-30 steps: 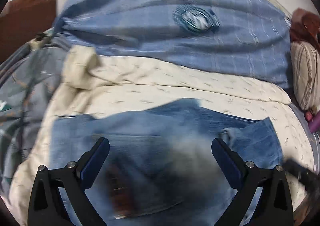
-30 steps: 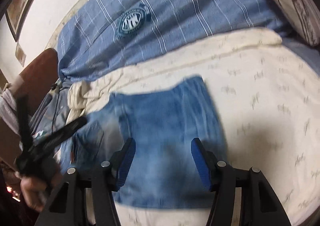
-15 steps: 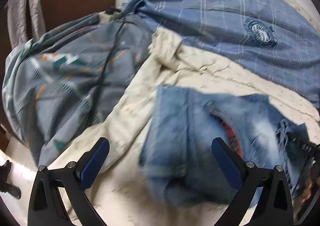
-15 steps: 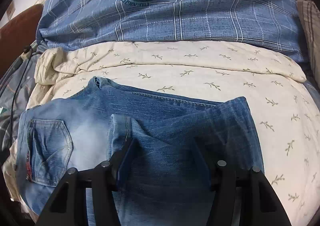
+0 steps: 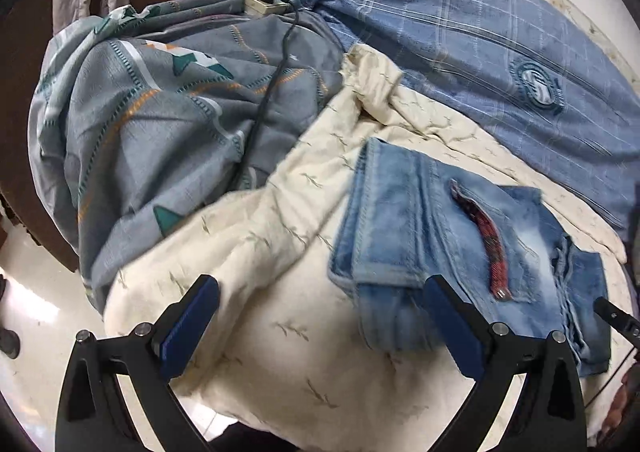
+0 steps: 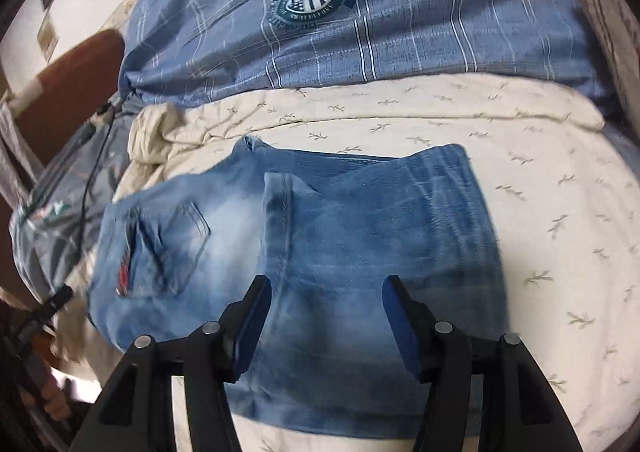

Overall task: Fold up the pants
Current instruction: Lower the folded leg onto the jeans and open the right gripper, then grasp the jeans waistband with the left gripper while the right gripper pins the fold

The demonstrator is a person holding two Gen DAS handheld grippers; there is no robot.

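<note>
Gaping left tool [image 5: 320,316]; right tool [image 6: 326,304] — both empty.

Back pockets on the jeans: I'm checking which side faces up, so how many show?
1. A back pocket shows on the waist end of the jeans, left of the folded-over leg in the right wrist view. A second may be hidden under the fold.

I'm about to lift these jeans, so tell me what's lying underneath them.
The folded jeans rest on a cream leaf-print sheet, which shows all around their edges. Whatever sits directly beneath the denim is covered, so nothing else can be confirmed there.
</note>
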